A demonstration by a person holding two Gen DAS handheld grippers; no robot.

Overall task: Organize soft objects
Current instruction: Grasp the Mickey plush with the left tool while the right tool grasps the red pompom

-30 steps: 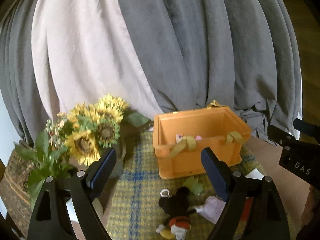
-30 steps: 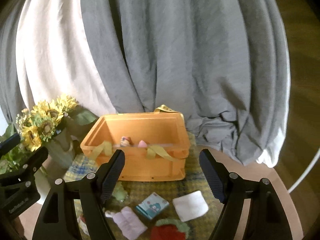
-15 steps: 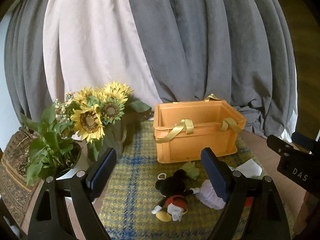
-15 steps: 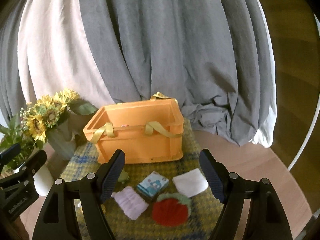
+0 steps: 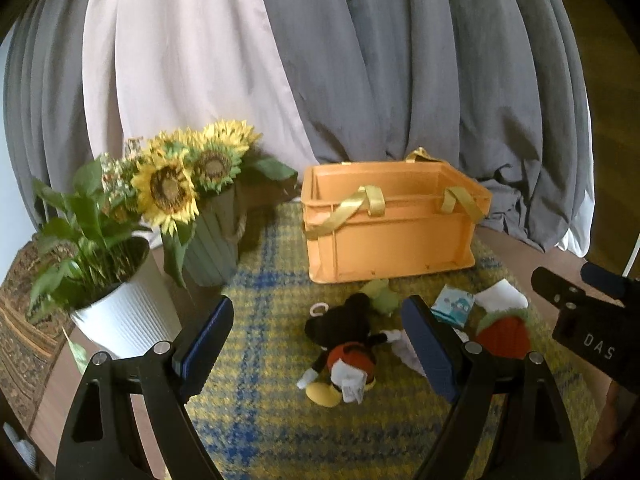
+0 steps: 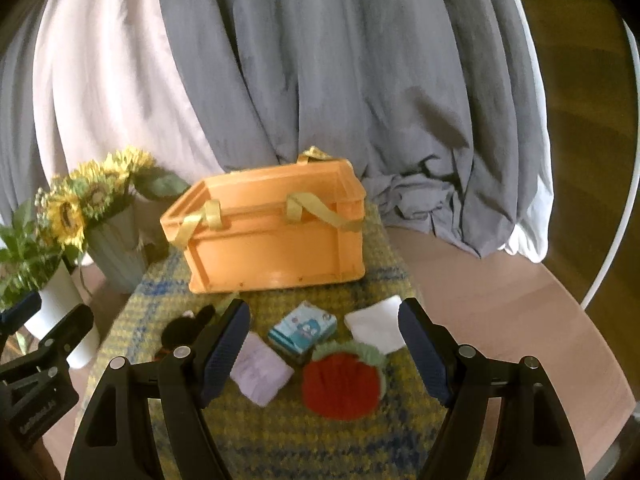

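An orange crate (image 5: 394, 240) (image 6: 276, 248) with yellow straps stands at the back of a yellow-blue plaid mat (image 5: 260, 360). In front of it lie a Mickey plush (image 5: 344, 352), a small green plush (image 5: 382, 298), a lilac cloth (image 6: 260, 374), a blue printed packet (image 6: 302, 328), a white cloth (image 6: 376, 326) and a red knitted piece with green trim (image 6: 342, 384). My left gripper (image 5: 316, 346) is open and empty, above the mat just short of the Mickey plush. My right gripper (image 6: 324, 354) is open and empty, above the packet and red piece.
A grey vase of sunflowers (image 5: 188, 196) and a white pot with a green plant (image 5: 116, 312) stand left of the mat. Grey and pale curtains (image 5: 320, 60) hang behind. The round wooden table's edge (image 6: 560, 340) curves on the right.
Both grippers have pulled back and up from the crate, tilting down. More of the mat and the soft items now show. Both stay open.
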